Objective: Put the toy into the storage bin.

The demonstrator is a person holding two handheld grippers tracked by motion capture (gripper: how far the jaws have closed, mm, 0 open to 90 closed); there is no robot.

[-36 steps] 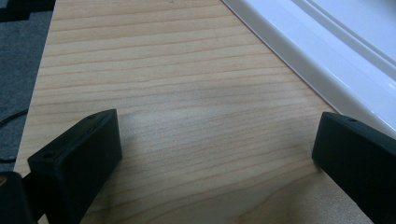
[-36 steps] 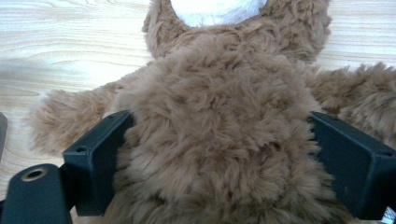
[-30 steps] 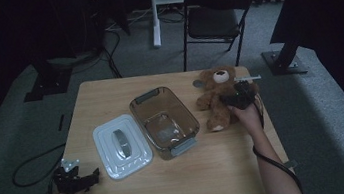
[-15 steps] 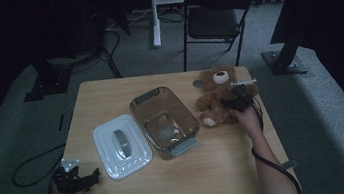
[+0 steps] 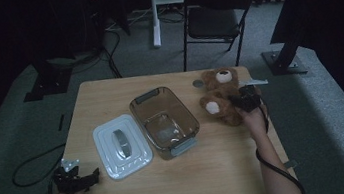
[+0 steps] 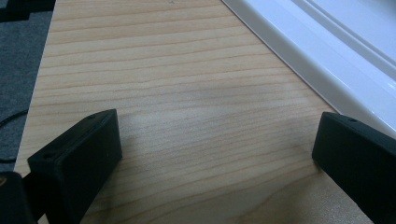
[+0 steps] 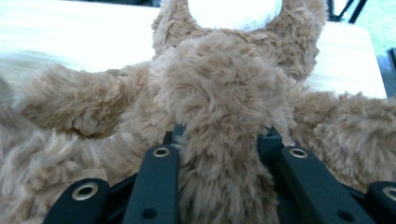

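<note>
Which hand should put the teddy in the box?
The right. The right gripper is already shut on the teddy bear, whose fur bulges between its jaws in the right gripper view, just beside the open clear box. The left gripper sits open and empty at the table's near-left corner, beyond the white lid.

One wooden bench (image 5: 124, 90) carries one brown teddy bear (image 5: 221, 99), one clear plastic container (image 5: 164, 120) and one white lid (image 5: 122, 145). Two black tools are held, one left (image 5: 76, 179), one right (image 5: 244, 99). One folding chair (image 5: 215, 18) stands behind.
</note>
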